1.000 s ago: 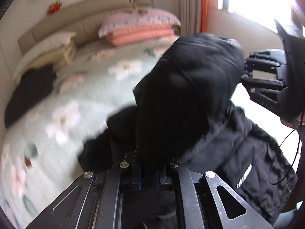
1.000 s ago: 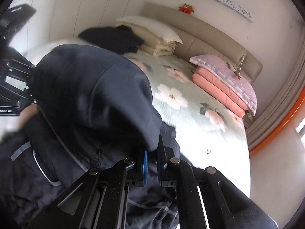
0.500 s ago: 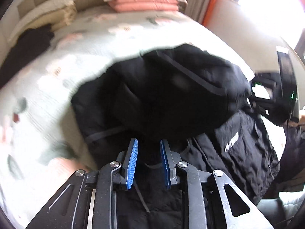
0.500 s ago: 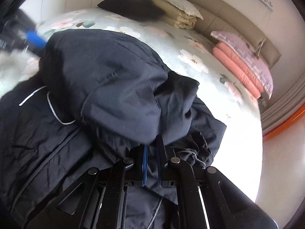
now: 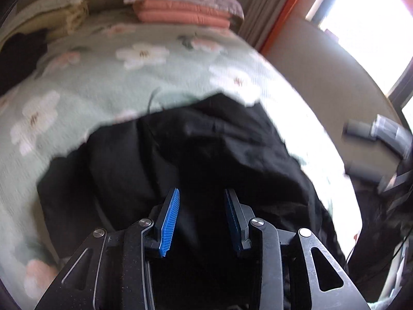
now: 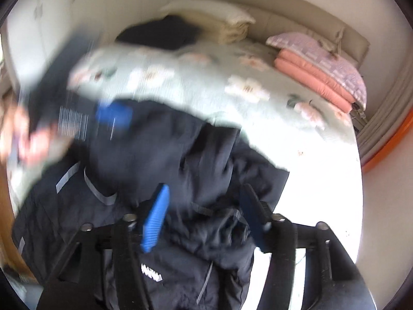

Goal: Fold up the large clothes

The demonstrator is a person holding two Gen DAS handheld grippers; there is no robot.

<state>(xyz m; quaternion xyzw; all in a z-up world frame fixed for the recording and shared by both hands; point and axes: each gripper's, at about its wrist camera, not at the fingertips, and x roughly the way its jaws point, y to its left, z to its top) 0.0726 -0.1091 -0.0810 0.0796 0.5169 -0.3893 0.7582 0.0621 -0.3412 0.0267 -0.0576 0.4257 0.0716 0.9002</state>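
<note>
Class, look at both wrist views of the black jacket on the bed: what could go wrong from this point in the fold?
1. Both claws, left claw and right claw, are opening above the black jacket; the loose, bunched top layer may slump.
2. The jacket lies near the bed edge, so it could slide off.

Floral green bedspread (image 5: 108, 82), stacked pink pillows (image 5: 180, 13), cream pillows (image 6: 222, 23), orange-trimmed curtain (image 5: 271, 20)

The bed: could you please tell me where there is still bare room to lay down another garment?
Free: the flowered bedspread between the black jacket and the pink folded quilts. Crowded: the near edge under the jacket, and the headboard end, with cream pillows and another dark garment.
</note>
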